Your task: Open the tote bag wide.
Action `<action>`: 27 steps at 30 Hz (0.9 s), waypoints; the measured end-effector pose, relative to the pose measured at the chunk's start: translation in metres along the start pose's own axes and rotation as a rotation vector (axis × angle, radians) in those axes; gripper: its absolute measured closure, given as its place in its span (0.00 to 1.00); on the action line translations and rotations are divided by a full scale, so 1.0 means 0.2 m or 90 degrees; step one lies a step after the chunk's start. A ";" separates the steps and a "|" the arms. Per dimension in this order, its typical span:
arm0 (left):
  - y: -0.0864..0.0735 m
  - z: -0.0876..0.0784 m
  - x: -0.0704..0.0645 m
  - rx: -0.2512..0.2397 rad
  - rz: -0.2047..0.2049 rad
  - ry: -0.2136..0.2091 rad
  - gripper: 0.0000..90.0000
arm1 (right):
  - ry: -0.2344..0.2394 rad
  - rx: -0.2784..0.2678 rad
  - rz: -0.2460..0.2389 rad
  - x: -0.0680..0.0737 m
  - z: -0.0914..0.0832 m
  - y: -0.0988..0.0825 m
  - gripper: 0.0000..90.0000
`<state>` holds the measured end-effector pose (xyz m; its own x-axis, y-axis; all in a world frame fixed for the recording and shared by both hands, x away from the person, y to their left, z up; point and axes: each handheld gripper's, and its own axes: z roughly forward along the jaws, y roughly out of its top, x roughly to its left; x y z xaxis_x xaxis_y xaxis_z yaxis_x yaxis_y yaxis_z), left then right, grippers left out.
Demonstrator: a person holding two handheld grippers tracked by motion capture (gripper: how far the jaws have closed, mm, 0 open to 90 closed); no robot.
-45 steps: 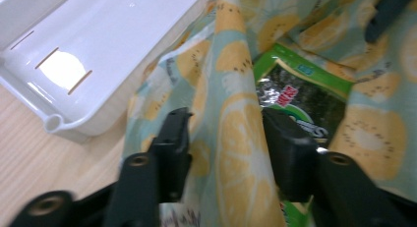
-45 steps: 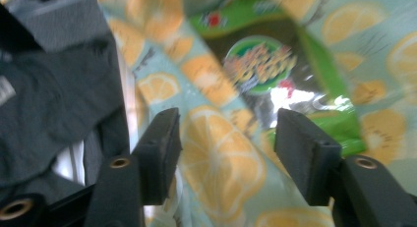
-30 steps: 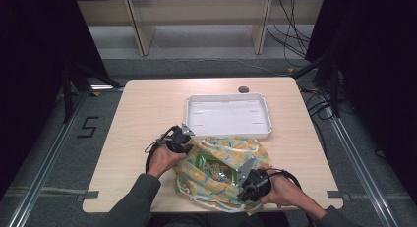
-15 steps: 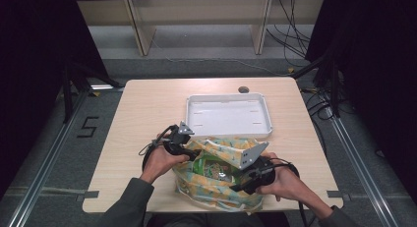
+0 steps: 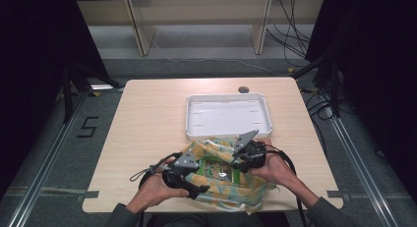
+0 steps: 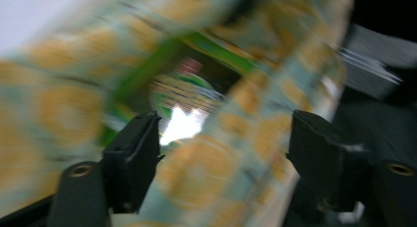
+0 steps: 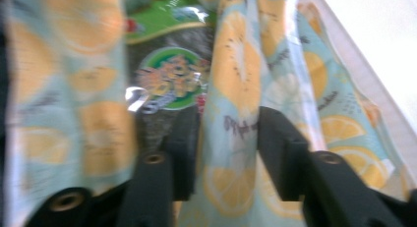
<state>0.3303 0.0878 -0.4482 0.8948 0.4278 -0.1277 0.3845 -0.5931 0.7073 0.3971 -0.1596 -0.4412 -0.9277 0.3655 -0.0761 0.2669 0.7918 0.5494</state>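
- We work both hand-held grippers at a soft cloth bag printed with yellow lemon slices (image 5: 231, 187), lying at the table's near edge.
- Our left gripper (image 6: 223, 153) has just been opening; its jaws stand released, wide apart, bag fabric loose between them.
- Our right gripper (image 7: 228, 148) has just been closing; a fold of the cloth fills its jaws, clenched on it.
- A green snack packet (image 7: 169, 79) lies inside the bag, ahead of the right jaws.
- Beyond both grippers sits a white rectangular plastic tray (image 5: 227, 133) on the pale wooden table (image 5: 142, 119).
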 end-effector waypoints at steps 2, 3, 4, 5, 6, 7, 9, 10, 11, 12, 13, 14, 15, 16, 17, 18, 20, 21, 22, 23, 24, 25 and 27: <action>-0.03 0.04 -0.01 0.025 0.027 0.009 0.24 | -0.012 0.007 0.011 -0.03 0.03 0.00 0.77; -0.03 0.04 -0.01 0.025 0.027 0.009 0.24 | -0.012 0.007 0.011 -0.03 0.03 0.00 0.77; -0.04 0.08 0.00 0.056 0.075 0.014 0.29 | -0.025 0.011 0.012 -0.07 0.06 0.01 0.85; -0.04 0.10 0.01 0.062 0.089 0.016 0.36 | -0.024 0.016 0.020 -0.09 0.07 0.01 0.88; -0.04 0.10 0.01 0.062 0.089 0.016 0.45 | -0.024 0.016 0.020 -0.09 0.07 0.01 0.88; -0.05 0.12 0.00 0.068 0.102 0.017 0.51 | -0.029 0.025 0.038 -0.13 0.10 0.00 0.93; -0.06 0.16 0.01 0.073 0.120 0.014 0.68 | -0.035 0.026 0.042 -0.17 0.12 -0.01 0.96; -0.07 0.18 0.01 0.083 0.134 0.023 0.74 | -0.037 0.034 0.054 -0.18 0.12 -0.01 0.98; -0.07 0.18 0.00 0.071 0.117 0.023 0.82 | -0.042 0.031 0.050 -0.21 0.13 -0.01 0.99; -0.07 0.18 0.00 0.071 0.117 0.023 0.90 | -0.042 0.031 0.050 -0.21 0.13 -0.01 0.99; -0.07 0.16 -0.01 0.071 0.118 0.019 0.90 | -0.052 0.039 0.060 -0.22 0.14 -0.02 1.00; -0.07 0.15 -0.01 0.075 0.125 0.020 0.98 | -0.058 0.039 0.070 -0.26 0.14 -0.03 1.00; -0.09 0.13 -0.03 0.091 0.134 0.013 0.99 | -0.061 0.043 0.080 -0.27 0.14 -0.04 1.00; -0.09 0.13 -0.03 0.091 0.134 0.013 0.99 | -0.061 0.043 0.080 -0.27 0.14 -0.04 1.00; -0.12 0.14 -0.06 0.108 0.138 0.006 0.99 | -0.081 0.046 0.096 -0.30 0.15 -0.05 1.00; -0.14 0.14 -0.08 0.111 0.138 0.003 0.99 | -0.080 0.049 0.097 -0.31 0.15 -0.05 1.00; -0.16 0.15 -0.11 0.114 0.131 0.007 0.99 | -0.087 0.049 0.102 -0.31 0.16 -0.06 1.00; -0.16 0.15 -0.12 0.124 0.141 0.007 0.99 | -0.087 0.059 0.103 -0.32 0.17 -0.06 1.00; -0.15 0.15 -0.12 0.125 0.148 0.006 0.99 | -0.088 0.064 0.109 -0.32 0.18 -0.06 1.00; -0.15 0.14 -0.12 0.115 0.140 0.004 0.93 | -0.090 0.054 0.106 -0.32 0.18 -0.05 0.94; -0.15 0.14 -0.12 0.115 0.140 0.004 0.86 | -0.090 0.054 0.106 -0.32 0.18 -0.05 0.94; -0.13 0.13 -0.12 0.104 0.120 0.016 0.78 | -0.086 0.031 0.102 -0.30 0.15 -0.03 0.84; -0.11 0.12 -0.12 0.089 0.111 0.010 0.69 | -0.082 0.002 0.113 -0.26 0.10 -0.01 0.76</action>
<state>0.3060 0.0741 -0.4773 0.9471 0.3210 -0.0001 0.2533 -0.7471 0.6145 0.4507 -0.1708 -0.4539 -0.8254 0.5583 -0.0840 0.4237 0.7109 0.5614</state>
